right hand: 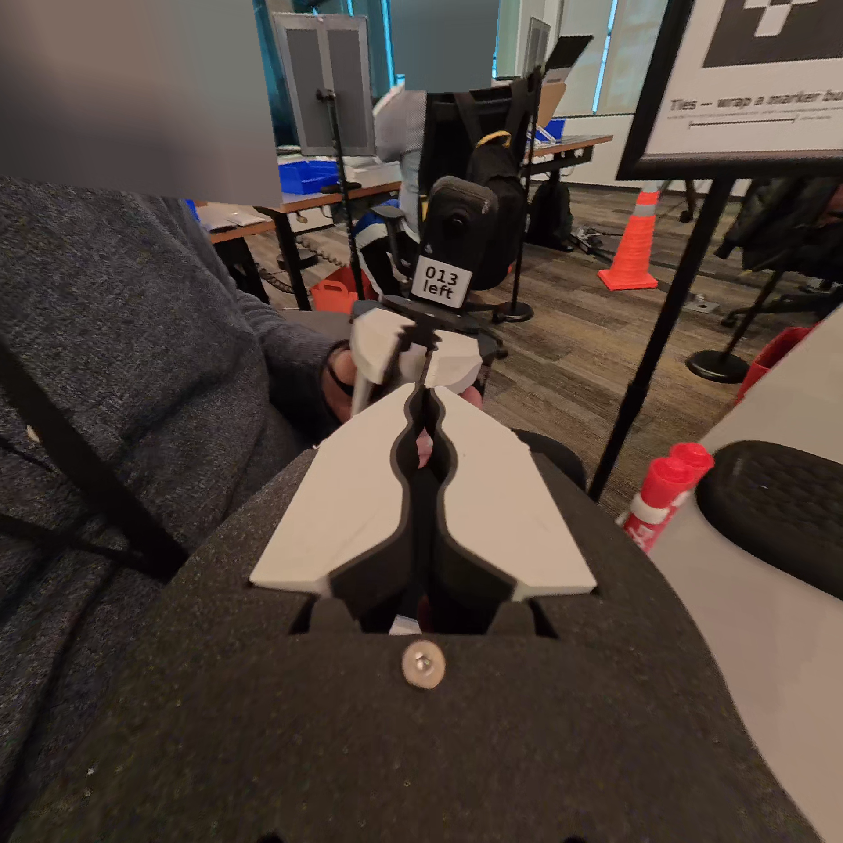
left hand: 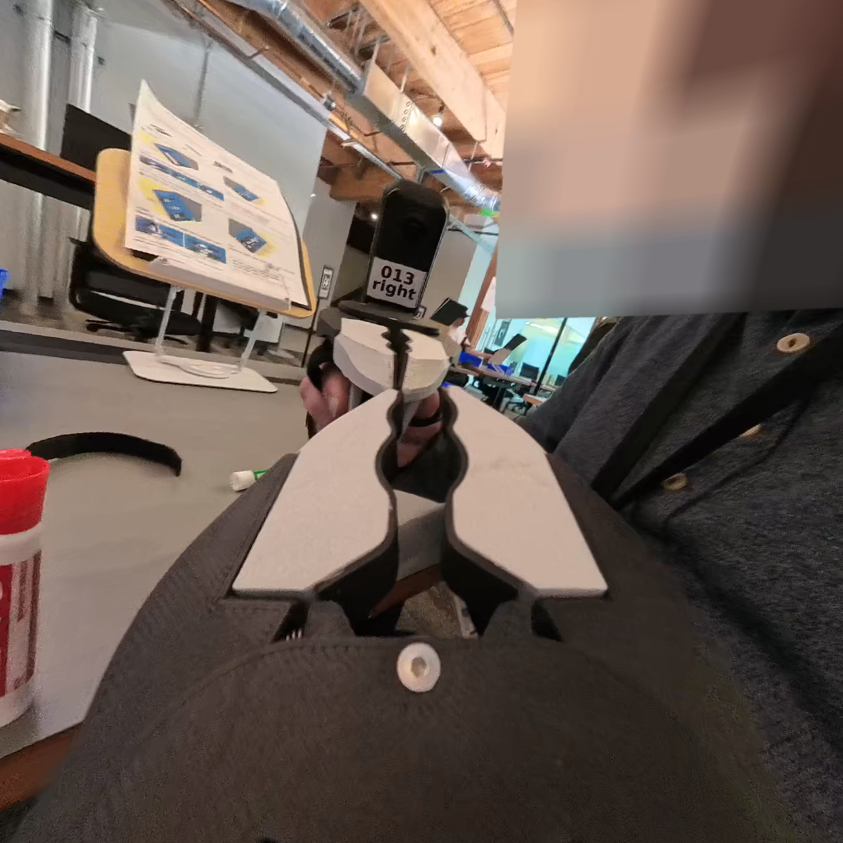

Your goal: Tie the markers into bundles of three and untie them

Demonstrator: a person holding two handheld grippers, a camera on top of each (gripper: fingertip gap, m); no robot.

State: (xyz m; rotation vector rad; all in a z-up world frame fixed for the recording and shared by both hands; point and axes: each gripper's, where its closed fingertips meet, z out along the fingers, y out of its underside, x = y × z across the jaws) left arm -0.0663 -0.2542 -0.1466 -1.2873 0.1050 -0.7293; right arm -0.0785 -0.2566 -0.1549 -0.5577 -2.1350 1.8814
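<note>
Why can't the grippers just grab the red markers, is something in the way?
Nothing visible blocks them. The left gripper and right gripper point tip to tip at each other, both shut and empty, off the table edge. The red markers lie off to the side on the grey table, by the black strap.

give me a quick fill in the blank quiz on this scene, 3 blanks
1. The left gripper and the right gripper point tip to tip, and both are ____.
2. The marker caps at the table edge are ____ in colour.
3. Behind the grippers, the traffic cone stands on the ____.

Missing words: shut; red; floor
</note>
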